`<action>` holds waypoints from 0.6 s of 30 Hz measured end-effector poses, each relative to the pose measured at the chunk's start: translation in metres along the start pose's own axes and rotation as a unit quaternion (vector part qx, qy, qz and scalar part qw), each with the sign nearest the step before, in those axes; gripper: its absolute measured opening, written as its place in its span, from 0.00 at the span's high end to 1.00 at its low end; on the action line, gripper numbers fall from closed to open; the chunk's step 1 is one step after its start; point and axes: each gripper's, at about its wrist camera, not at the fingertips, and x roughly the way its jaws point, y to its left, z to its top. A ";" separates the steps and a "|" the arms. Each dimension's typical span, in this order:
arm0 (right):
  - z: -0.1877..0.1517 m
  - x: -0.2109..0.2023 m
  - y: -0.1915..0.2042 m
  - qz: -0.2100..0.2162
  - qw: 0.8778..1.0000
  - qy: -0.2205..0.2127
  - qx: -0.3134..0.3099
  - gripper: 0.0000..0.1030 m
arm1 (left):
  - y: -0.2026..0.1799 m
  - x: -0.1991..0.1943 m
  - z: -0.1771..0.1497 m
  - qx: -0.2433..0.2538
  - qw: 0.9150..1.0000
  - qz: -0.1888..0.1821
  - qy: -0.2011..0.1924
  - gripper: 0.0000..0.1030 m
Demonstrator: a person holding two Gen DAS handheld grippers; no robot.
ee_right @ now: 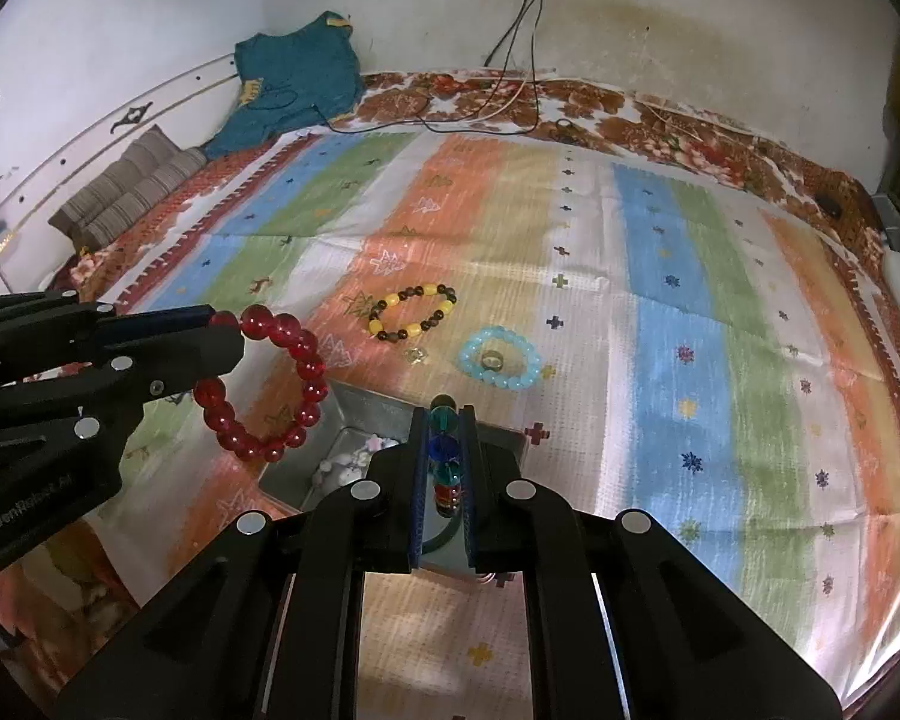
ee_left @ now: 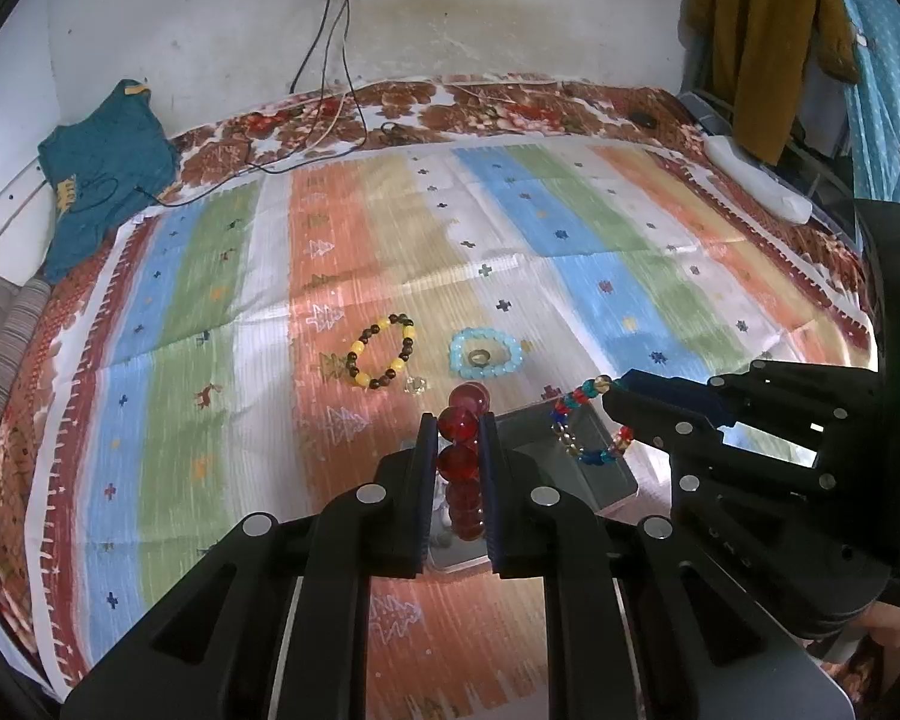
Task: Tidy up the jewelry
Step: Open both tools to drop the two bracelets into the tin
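My left gripper (ee_left: 461,420) is shut on a red bead bracelet (ee_left: 463,456), held above a grey metal tray (ee_left: 594,474); the bracelet also hangs in the right wrist view (ee_right: 282,384) from the left gripper (ee_right: 225,324). My right gripper (ee_right: 444,420) is shut on a multicoloured bead bracelet (ee_right: 447,456), which dangles over the tray (ee_right: 354,408) and shows in the left wrist view (ee_left: 582,420) under the right gripper (ee_left: 615,390). White beaded jewelry (ee_right: 345,468) lies in the tray. A yellow-and-brown bracelet (ee_left: 381,354), a light blue bracelet (ee_left: 486,354) around a ring (ee_left: 480,356), and a small clear piece (ee_left: 415,385) lie on the striped cloth.
The striped cloth (ee_left: 600,300) covers a bed with a floral sheet (ee_left: 510,108). A teal garment (ee_left: 102,168) and striped cushions (ee_left: 6,348) lie at the far left. Cables (ee_left: 330,60) hang from a wall socket. Clothes (ee_left: 762,30) hang at the far right.
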 end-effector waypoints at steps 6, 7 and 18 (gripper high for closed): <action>0.000 0.001 -0.005 -0.015 1.000 0.000 0.009 0.88 | 0.003 0.001 -0.001 -0.012 1.000 -0.011 0.013 0.86; 0.001 0.001 -0.007 -0.022 1.000 -0.001 0.012 0.79 | 0.004 0.001 -0.001 -0.012 1.000 -0.006 0.011 0.84; 0.001 0.006 -0.020 -0.039 0.999 0.014 0.031 0.59 | 0.023 0.008 0.004 -0.038 0.999 0.030 0.021 0.66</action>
